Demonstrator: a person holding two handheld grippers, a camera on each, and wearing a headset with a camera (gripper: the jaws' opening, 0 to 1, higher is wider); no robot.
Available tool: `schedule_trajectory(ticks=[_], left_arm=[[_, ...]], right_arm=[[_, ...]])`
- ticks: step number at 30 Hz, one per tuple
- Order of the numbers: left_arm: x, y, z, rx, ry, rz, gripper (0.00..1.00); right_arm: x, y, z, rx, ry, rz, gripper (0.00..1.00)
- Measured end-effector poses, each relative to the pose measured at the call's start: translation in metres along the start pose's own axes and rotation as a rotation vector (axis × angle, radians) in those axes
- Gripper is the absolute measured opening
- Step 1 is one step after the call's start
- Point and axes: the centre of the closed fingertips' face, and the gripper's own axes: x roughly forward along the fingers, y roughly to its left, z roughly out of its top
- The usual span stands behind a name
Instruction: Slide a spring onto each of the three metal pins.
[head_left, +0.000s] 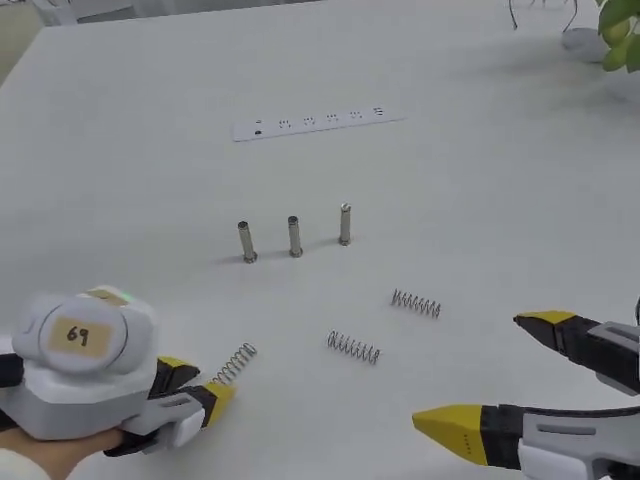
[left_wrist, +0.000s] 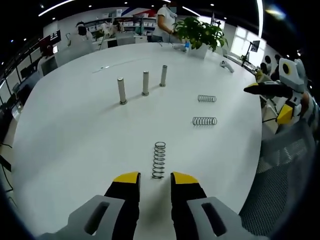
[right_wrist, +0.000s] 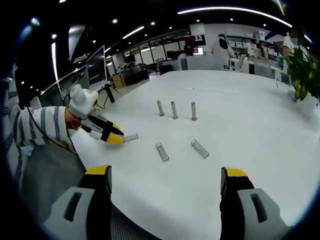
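Observation:
Three upright metal pins stand in a row on the white table: left pin (head_left: 246, 242), middle pin (head_left: 295, 237), right pin (head_left: 345, 225). Three springs lie flat in front of them: one (head_left: 236, 363) just ahead of my left gripper (head_left: 196, 385), one (head_left: 353, 348) in the middle, one (head_left: 416, 303) to the right. In the left gripper view the nearest spring (left_wrist: 159, 159) lies just beyond the narrowly open jaws of my left gripper (left_wrist: 155, 177), with nothing between them. My right gripper (head_left: 495, 375) is wide open at the lower right, empty, also my right gripper (right_wrist: 166, 171).
A white power strip (head_left: 317, 122) lies beyond the pins. A potted plant (head_left: 618, 30) stands at the far right corner. In the right gripper view a person's striped sleeve (right_wrist: 35, 127) sits behind the left gripper, and the near table edge runs just under both grippers.

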Motion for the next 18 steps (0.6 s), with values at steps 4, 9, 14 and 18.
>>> schedule_trajectory(ticks=[4, 9, 14, 18], left_arm=[[0.0012, -0.0015, 0.0036, 0.007, -0.011, -0.003, 0.13], [0.0042, -0.0022, 0.0053, 0.026, -0.006, -0.005, 0.08], [0.0063, -0.0039, 0.0016, 0.04, 0.017, -0.011, 0.02], [0.007, -0.005, 0.0007, 0.061, 0.026, -0.012, 0.02]], right_arm=[[0.0007, 0.0001, -0.0009, 0.006, 0.001, 0.002, 0.89], [0.0017, -0.0003, -0.0022, 0.004, 0.009, 0.005, 0.89], [0.0015, -0.0022, -0.0018, 0.003, 0.012, 0.0, 0.88], [0.001, -0.0016, -0.0012, 0.003, 0.012, 0.005, 0.88]])
